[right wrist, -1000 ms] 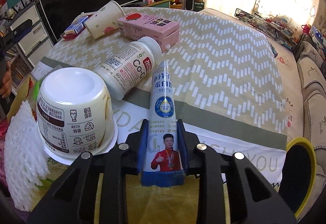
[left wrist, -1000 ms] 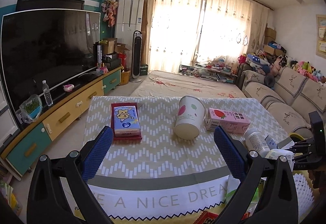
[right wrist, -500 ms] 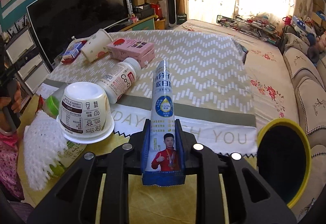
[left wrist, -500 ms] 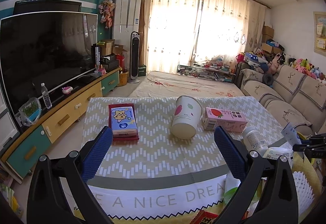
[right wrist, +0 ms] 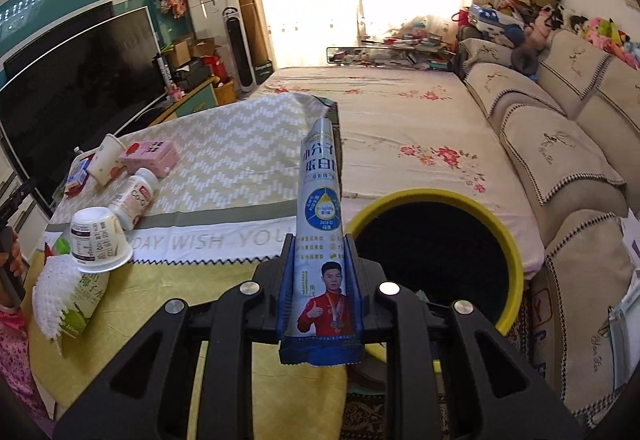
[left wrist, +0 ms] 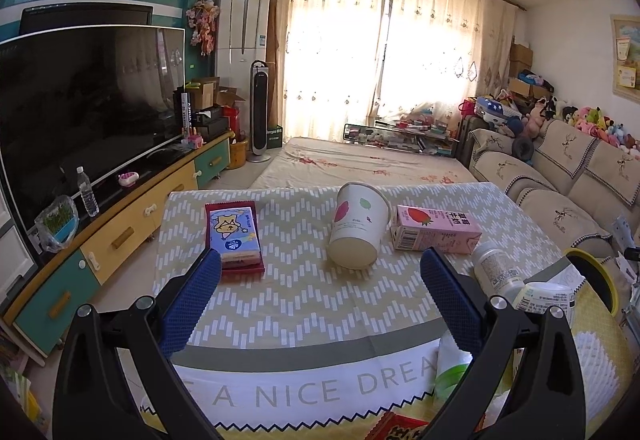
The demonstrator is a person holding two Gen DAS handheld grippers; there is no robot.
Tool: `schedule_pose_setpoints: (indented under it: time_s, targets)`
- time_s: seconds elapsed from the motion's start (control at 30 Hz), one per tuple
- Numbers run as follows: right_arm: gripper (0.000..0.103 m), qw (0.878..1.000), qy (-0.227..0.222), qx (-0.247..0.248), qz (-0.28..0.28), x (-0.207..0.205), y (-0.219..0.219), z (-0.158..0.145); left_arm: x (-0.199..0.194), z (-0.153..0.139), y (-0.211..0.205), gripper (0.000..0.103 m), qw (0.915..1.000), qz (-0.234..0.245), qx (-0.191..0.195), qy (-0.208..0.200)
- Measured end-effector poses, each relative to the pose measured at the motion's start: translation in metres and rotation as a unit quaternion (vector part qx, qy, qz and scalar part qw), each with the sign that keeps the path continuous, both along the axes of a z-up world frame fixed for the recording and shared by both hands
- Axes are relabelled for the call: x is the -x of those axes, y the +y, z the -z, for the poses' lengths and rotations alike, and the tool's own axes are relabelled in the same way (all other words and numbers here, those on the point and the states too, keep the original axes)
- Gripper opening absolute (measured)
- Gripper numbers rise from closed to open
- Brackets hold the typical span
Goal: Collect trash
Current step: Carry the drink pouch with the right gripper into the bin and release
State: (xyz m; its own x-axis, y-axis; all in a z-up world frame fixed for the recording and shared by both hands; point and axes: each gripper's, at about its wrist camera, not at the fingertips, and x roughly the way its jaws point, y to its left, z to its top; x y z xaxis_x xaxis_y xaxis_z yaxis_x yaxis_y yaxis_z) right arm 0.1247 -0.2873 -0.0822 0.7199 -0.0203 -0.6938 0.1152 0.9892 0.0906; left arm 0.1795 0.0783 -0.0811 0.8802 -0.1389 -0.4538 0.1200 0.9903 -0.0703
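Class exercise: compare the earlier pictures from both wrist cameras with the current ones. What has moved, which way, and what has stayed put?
The right gripper, jaws clamped on the blue sachet throughout, has swung away from the table to the yellow-rimmed bin, whose opening now sits just beyond the sachet. Nothing was picked up or released. The left gripper stayed open and almost still; the paper cup, pink carton and white bottle lie unmoved.

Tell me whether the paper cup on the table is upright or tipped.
Tipped. The paper cup lies on its side on the tablecloth, base toward the left wrist camera, rim pointing away, beside the pink carton.
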Motion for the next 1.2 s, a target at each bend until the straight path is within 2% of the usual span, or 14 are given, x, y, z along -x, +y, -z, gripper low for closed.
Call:
schedule_pose_setpoints:
  time_s: [0.37,0.9,0.97,1.07,1.2]
  targets:
    - [0.022,0.998,0.047,-0.007,0.051,-0.008,-0.037,0.042,-0.003,0.003,-0.003,0.098,1.0,0.004,-0.007,0.005]
    - [0.023,0.992,0.09,-0.015,0.09,-0.03,-0.066,0.078,-0.001,0.004,-0.007,0.098,0.9999,0.01,-0.009,0.002]
    - [0.027,0.991,0.096,-0.009,0.094,-0.033,-0.067,0.081,-0.001,0.004,-0.008,0.098,0.9999,0.011,-0.009,0.002]
    - [0.056,0.989,0.092,-0.003,0.113,-0.035,-0.073,0.08,-0.001,0.004,-0.008,0.098,0.9999,0.013,-0.01,0.003]
    - [0.055,0.989,0.071,0.005,0.13,-0.027,-0.072,0.067,-0.001,0.005,-0.009,0.098,0.9998,0.013,-0.011,0.004]
